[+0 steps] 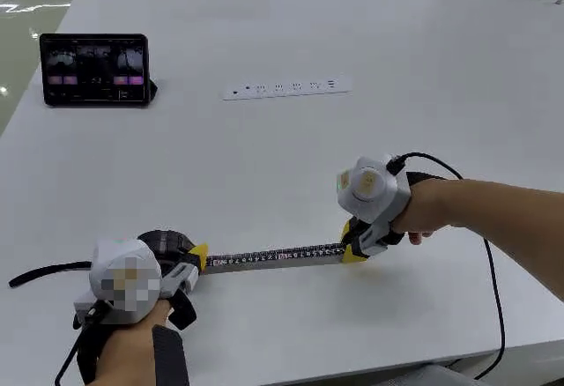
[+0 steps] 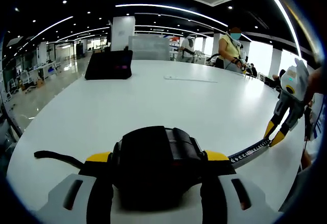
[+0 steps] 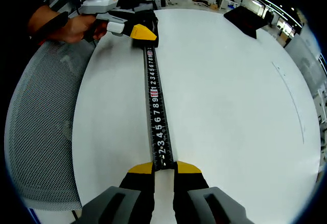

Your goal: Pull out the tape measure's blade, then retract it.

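Tape measure case (image 1: pixel 166 245) sits clamped in left hand-held gripper (image 2: pixel 158 156) at 8 o'clock; right hand-held gripper (image 3: pixel 164 168) at 4 o'clock pinches its blade (image 3: pixel 155 106).

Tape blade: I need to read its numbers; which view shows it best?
Right gripper view: the blade runs up the middle, numbers legible. Head view shows its whole length, small; left gripper view, a short stretch.

The tape measure (image 2: pixel 156 150) has a black rounded case that sits on the white counter (image 1: pixel 352 33), clamped between the jaws of the left tool (image 2: pixel 158 157). Its dark blade (image 3: pixel 156 106), white numbers facing up, lies pulled out and straight, its end pinched by the right tool (image 3: pixel 164 169).
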Tool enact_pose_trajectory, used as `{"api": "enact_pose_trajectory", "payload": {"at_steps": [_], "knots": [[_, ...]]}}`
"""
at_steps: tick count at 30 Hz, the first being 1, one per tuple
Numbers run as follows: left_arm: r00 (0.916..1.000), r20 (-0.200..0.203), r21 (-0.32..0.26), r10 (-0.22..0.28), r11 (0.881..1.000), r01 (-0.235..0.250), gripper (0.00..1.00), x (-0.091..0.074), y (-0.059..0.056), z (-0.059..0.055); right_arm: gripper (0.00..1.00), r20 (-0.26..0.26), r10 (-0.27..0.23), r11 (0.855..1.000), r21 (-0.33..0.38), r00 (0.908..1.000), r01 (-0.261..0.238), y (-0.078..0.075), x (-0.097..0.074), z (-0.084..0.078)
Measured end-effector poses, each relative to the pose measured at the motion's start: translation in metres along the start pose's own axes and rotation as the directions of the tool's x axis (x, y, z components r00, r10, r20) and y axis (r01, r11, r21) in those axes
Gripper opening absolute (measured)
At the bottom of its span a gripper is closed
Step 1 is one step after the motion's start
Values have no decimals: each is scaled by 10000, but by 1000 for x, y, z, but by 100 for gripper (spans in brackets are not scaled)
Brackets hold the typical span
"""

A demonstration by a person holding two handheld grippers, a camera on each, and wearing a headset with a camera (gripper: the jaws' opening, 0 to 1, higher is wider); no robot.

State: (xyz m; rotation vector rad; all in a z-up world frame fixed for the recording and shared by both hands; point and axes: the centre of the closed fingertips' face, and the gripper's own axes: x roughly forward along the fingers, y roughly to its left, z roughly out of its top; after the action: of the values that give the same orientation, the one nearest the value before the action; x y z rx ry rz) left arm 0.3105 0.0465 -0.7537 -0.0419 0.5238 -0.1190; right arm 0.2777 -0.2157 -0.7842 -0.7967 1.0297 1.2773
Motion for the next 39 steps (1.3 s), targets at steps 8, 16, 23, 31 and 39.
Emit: {"api": "enact_pose_trajectory", "payload": {"at_steps": [8,16,23,31,39], "knots": [[9999,-131,-28,-109,9999,108,66,1,0,-1,9,-314,83,9999,142,9995,-79,1,2,3],[9995,-275,-65,-161,9999,159,66,2,0,-2,10,-691,170,9998,142,9975,-160,1,2,5],[9993,-333,-73,-191,9998,189,66,2,0,-2,9,-706,221,9997,78,9973,-216,2,2,6],[9990,-404,-79,-202,9998,199,66,1,0,-2,10,-898,262,9994,-184,9956,-279,2,3,8],[9991,-382,-70,-204,9998,202,66,1,0,-2,10,-930,143,9987,-467,9956,-187,3,4,10]]}}
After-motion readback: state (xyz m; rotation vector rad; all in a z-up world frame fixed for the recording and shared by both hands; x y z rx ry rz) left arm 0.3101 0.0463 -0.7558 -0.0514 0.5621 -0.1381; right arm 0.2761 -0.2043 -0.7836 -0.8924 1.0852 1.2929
